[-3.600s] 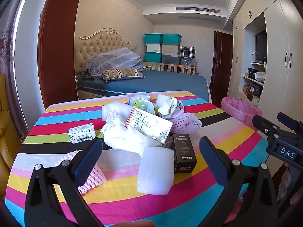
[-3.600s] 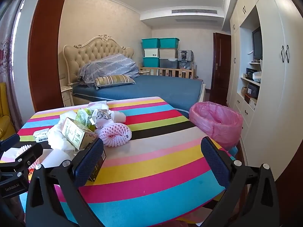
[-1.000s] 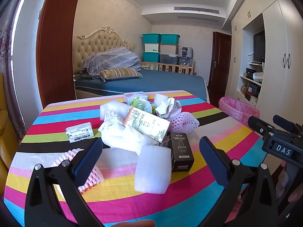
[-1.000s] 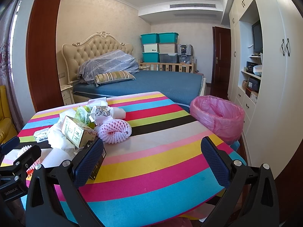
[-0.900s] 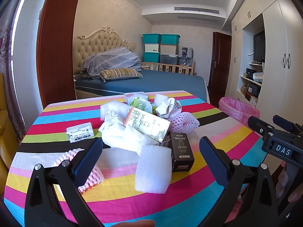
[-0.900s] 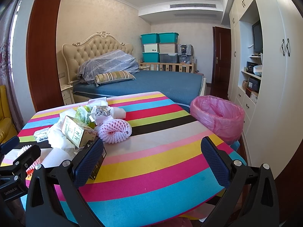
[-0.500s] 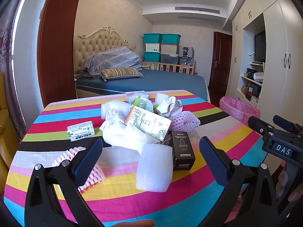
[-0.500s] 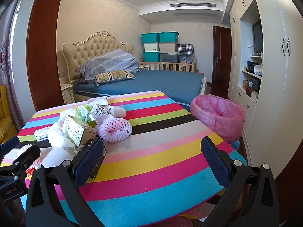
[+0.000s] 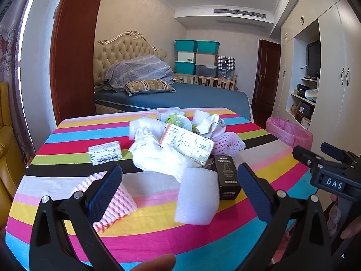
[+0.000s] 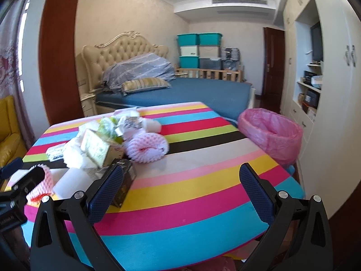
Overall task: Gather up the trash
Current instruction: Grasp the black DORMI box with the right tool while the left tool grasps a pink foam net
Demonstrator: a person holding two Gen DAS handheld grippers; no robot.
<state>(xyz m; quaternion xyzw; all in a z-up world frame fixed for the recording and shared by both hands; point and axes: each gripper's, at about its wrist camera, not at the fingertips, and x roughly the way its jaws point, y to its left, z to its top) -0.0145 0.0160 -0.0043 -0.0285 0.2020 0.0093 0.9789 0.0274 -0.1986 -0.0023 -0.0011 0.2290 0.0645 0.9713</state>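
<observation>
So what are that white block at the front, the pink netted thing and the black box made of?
The white rectangular block looks like soft packing foam: matte, finely grainy. The pink netted sleeve seems foam fruit netting, with an open puffy mesh. The small black box is probably printed cardboard, with crisp edges and a slight sheen.

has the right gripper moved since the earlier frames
Yes. The right gripper has tilted slightly: the pink-lined bin and striped table appear tilted relative to before.
</observation>
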